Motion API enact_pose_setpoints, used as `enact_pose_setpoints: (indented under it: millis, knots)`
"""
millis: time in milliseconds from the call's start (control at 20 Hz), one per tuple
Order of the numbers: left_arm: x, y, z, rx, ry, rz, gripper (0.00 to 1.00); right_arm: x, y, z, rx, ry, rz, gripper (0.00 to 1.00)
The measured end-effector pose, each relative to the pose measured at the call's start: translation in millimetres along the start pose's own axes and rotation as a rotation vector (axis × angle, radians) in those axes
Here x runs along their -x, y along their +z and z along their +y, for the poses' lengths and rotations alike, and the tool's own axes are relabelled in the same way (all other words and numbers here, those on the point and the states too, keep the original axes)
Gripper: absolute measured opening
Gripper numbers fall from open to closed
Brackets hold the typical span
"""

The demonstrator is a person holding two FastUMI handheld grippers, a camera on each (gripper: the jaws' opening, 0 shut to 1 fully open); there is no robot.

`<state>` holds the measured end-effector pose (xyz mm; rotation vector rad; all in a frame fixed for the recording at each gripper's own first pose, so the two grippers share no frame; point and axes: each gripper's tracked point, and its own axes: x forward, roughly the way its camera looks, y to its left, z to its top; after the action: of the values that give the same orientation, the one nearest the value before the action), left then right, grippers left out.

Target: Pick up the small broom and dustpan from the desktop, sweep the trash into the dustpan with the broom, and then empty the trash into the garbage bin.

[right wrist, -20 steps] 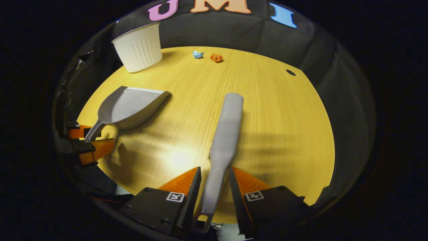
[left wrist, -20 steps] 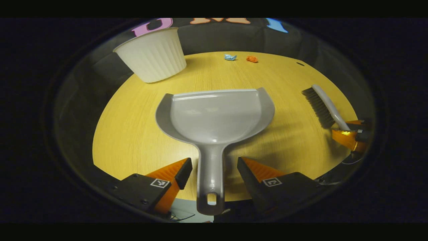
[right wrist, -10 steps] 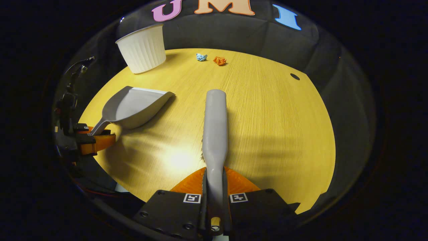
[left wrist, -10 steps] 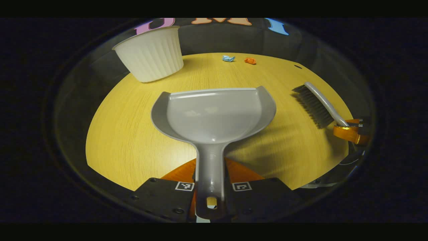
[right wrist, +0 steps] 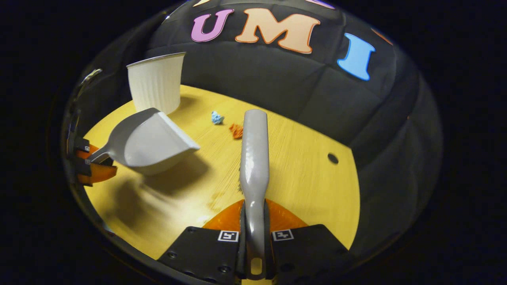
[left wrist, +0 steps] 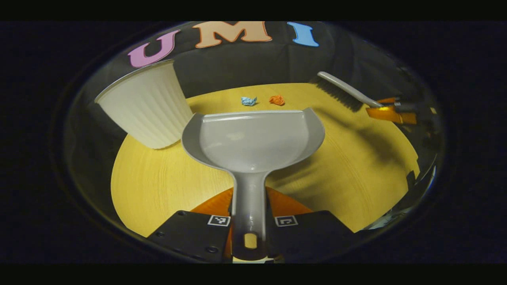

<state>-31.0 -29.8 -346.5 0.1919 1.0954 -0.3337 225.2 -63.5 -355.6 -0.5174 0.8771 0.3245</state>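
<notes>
The left hand-held gripper [left wrist: 249, 215] clenches the handle of the grey plastic dustpan [left wrist: 253, 138], held above the yellow wooden tabletop [left wrist: 158, 186]. The right hand-held gripper [right wrist: 255, 233] grasps the grey plastic broom [right wrist: 254, 158]. Blue crumpled paper [right wrist: 216, 117] and orange crumpled paper [right wrist: 236, 130] lie near the white ribbed garbage bin [right wrist: 155, 83].

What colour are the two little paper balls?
One scrap is blue, the other orange; clearest in the left gripper view.

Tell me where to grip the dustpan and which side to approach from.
Grip the dustpan by its narrow straight handle, coming from behind, opposite the open lip. The left gripper already holds it there, so the wide scoop faces the paper scraps.
</notes>
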Motion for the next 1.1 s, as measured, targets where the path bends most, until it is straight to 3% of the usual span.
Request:
enact_pose_setpoints:
  millis: [150,300,700,900,1100]
  knots:
    - [-7,5,4,-0.045,-0.013,0.029,0.27,-51,57,-19,0.095,0.004,-0.057,0.15]
    - [-16,10,4,-0.065,-0.030,0.048,0.26,-105,86,-17,0.188,0.038,-0.070,0.13]
    - [-18,6,0,-0.055,-0.075,0.097,0.28,-200,131,6,0.505,0.235,-0.006,0.15]
    - [-20,5,-1,-0.052,-0.075,0.100,0.26,-196,131,25,0.615,0.362,0.058,0.15]
    - [-21,4,0,-0.066,-0.080,0.095,0.29,-138,126,64,0.676,0.519,0.079,0.15]
